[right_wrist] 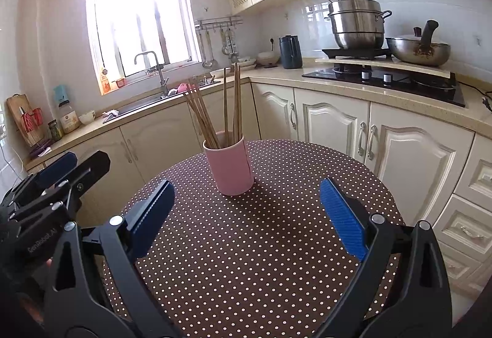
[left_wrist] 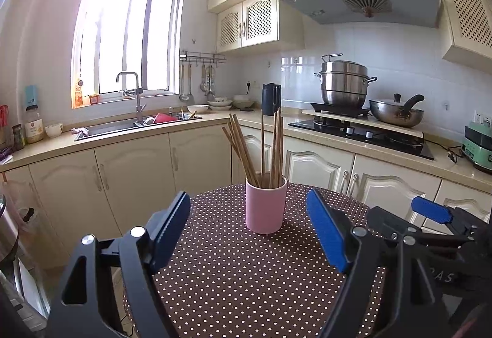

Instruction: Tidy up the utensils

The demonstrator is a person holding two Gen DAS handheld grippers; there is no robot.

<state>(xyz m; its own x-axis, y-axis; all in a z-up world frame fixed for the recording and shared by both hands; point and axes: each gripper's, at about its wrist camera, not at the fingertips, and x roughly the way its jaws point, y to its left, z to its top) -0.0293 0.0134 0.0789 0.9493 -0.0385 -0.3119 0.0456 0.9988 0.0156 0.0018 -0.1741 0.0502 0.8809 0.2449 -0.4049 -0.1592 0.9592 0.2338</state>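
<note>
The pink cup [left_wrist: 266,205] with wooden chopsticks [left_wrist: 261,147] stands mid-surface [left_wrist: 233,276]. Both the left hand-held gripper [left_wrist: 247,228] and the right hand-held gripper [right_wrist: 247,215] are apart and empty. Chopsticks look light, stiff, thin; best pinched near their upper ends.

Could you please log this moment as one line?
chopsticks in cup | left hand-held gripper open | right hand-held gripper open | nothing held

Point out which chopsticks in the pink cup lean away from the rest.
The bundle of chopsticks tilting left toward the sink; the other chopsticks stand nearly upright.
</note>
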